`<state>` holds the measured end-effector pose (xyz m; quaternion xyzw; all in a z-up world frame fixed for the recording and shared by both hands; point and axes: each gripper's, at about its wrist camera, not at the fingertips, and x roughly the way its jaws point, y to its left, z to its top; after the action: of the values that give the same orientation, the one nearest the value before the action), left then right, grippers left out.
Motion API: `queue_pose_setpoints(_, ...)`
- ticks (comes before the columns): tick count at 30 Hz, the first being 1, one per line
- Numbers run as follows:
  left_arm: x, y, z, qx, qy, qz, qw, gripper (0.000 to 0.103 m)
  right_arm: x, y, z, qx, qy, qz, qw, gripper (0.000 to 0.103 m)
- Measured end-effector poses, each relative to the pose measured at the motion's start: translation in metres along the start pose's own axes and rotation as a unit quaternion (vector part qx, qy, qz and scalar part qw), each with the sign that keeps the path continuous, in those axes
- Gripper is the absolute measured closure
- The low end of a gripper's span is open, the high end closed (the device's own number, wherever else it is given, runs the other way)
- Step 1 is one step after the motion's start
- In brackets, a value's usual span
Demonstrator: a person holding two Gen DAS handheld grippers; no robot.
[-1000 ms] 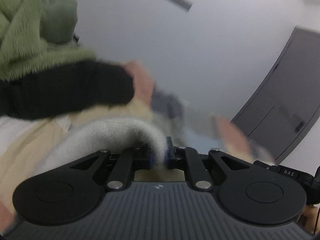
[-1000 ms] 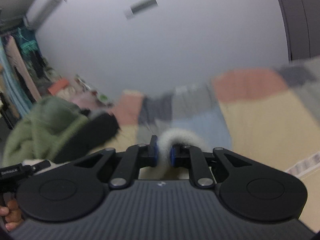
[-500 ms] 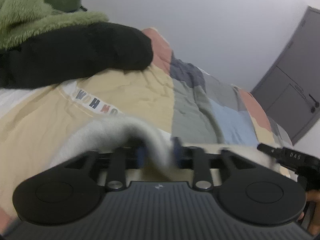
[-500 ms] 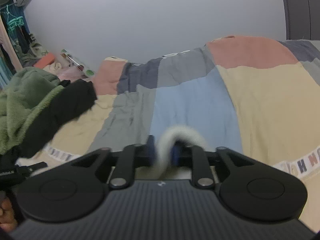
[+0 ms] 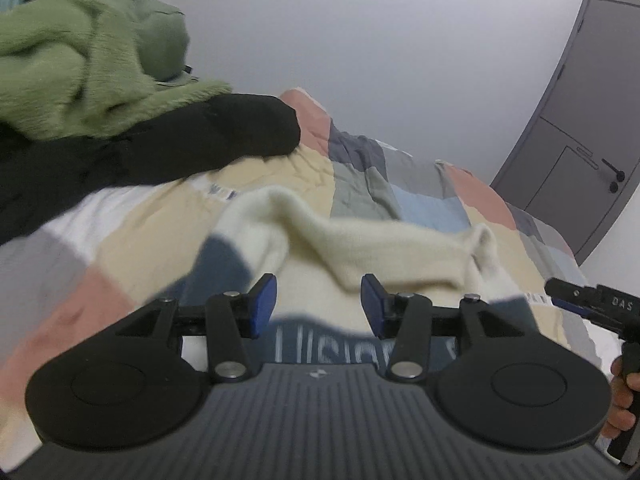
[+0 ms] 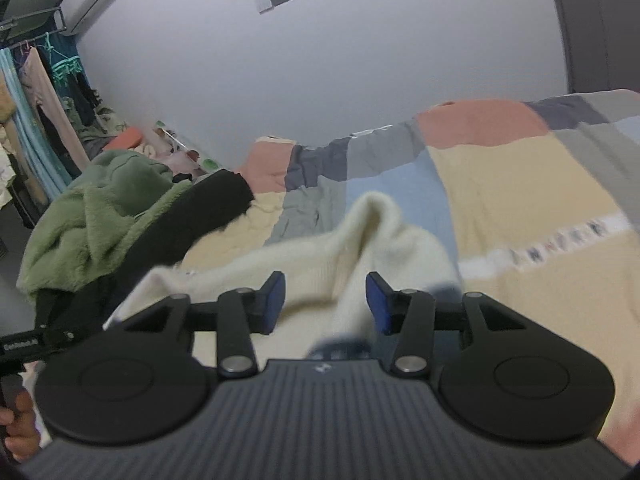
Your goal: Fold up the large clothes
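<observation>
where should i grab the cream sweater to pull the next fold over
Probably by the raised ridge along the cream sweater, at its two peaked ends, one per tongs. They stand proud of the patchwork quilt, so pads can close from either side, coming in low from the near edge. Both tongs are opening, gripping nothing.

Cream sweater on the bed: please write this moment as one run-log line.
left tool: opening, pads clear | right tool: opening, pads clear | cream sweater: on patchwork quilt, unheld
</observation>
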<state>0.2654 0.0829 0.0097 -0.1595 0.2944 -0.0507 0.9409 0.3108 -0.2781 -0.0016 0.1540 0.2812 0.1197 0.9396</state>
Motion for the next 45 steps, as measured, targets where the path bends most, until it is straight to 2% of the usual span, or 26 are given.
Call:
queue_pose_setpoints(6, -0.077, 0.007, -0.048, -0.011, -0.008, 0.027, 0.9995, 0.05, -0.077, 0.009, -0.04, -0.01, 0.016, -0.026, 0.999, 0.055)
queue_pose_setpoints(9, -0.105, 0.01, -0.071, -0.017, -0.013, 0.039, 0.999, 0.05, -0.108, 0.012, -0.065, -0.018, 0.018, -0.025, 0.999, 0.055)
queue_pose_setpoints(11, -0.12, 0.009, -0.086, -0.008, -0.02, 0.051, 0.9985, 0.05, -0.124, 0.013, -0.082, -0.025, 0.019, -0.023, 0.999, 0.048)
queue_pose_setpoints(15, -0.133, 0.013, -0.113, -0.009, -0.012, 0.074, 0.9971, 0.05, -0.143, 0.016, -0.108, -0.04, 0.023, -0.027, 0.999, 0.046)
queue_pose_setpoints(19, -0.132, 0.017, -0.126, -0.006, -0.001, 0.102, 0.9948, 0.05, -0.147, 0.018, -0.123, -0.041, 0.034, -0.026, 0.998, 0.038)
queue_pose_setpoints(22, -0.129, 0.023, -0.127, -0.003, -0.004, 0.13, 0.9916, 0.05, -0.14, 0.018, -0.137, -0.058, 0.041, -0.038, 0.997, 0.038)
queue_pose_setpoints(25, -0.127, 0.033, -0.126, -0.016, -0.008, 0.142, 0.9898, 0.049, -0.128, 0.019, -0.145, -0.082, 0.059, -0.057, 0.993, 0.038)
queue_pose_setpoints(33, -0.128, 0.047, -0.126, -0.034, -0.006, 0.158, 0.9869, 0.048, -0.109, 0.016, -0.162, -0.111, 0.101, -0.103, 0.983, 0.039)
queue_pose_setpoints(34, -0.128, 0.048, -0.126, -0.034, -0.006, 0.16, 0.9865, 0.048, -0.108, 0.016, -0.164, -0.118, 0.104, -0.109, 0.981, 0.04)
queue_pose_setpoints(37, -0.126, 0.05, -0.128, -0.038, -0.001, 0.165, 0.9856, 0.048, -0.107, 0.019, -0.168, -0.146, 0.111, -0.133, 0.974, 0.052)
queue_pose_setpoints(39, -0.125, 0.052, -0.129, -0.04, 0.003, 0.168, 0.985, 0.048, -0.109, 0.017, -0.167, -0.146, 0.111, -0.135, 0.974, 0.064)
queue_pose_setpoints(40, -0.124, 0.052, -0.129, -0.04, 0.004, 0.169, 0.9848, 0.048, -0.111, 0.015, -0.166, -0.143, 0.108, -0.137, 0.974, 0.075)
queue_pose_setpoints(41, -0.123, 0.053, -0.13, -0.04, 0.005, 0.17, 0.9847, 0.048, -0.113, 0.014, -0.164, -0.137, 0.103, -0.138, 0.975, 0.081)
queue_pose_setpoints(45, -0.117, 0.053, -0.133, -0.033, 0.012, 0.173, 0.9842, 0.044, -0.127, 0.006, -0.153, -0.115, 0.066, -0.15, 0.98, 0.088)
